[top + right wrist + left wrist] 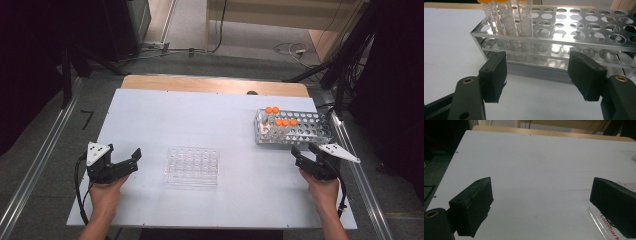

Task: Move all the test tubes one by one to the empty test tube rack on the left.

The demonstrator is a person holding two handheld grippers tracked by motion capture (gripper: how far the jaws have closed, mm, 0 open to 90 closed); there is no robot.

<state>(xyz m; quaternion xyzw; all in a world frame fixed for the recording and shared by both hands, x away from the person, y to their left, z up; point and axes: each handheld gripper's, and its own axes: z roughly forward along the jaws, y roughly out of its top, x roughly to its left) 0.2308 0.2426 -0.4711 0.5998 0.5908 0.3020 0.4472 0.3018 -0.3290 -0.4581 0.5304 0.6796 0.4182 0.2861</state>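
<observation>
Presently, one white counter [150,120] carries one metal tube rack [310,131] at its far right and one clear well plate [193,166] near the middle. Five orange-capped tubes [285,122] stand in the rack's left end. The plate's edge bears red lettering, "Labsmark", cut off. Two grippers: the left gripper [120,162] beside the plate, the right gripper [306,154] just before the rack, both with jaws apart and empty.
</observation>
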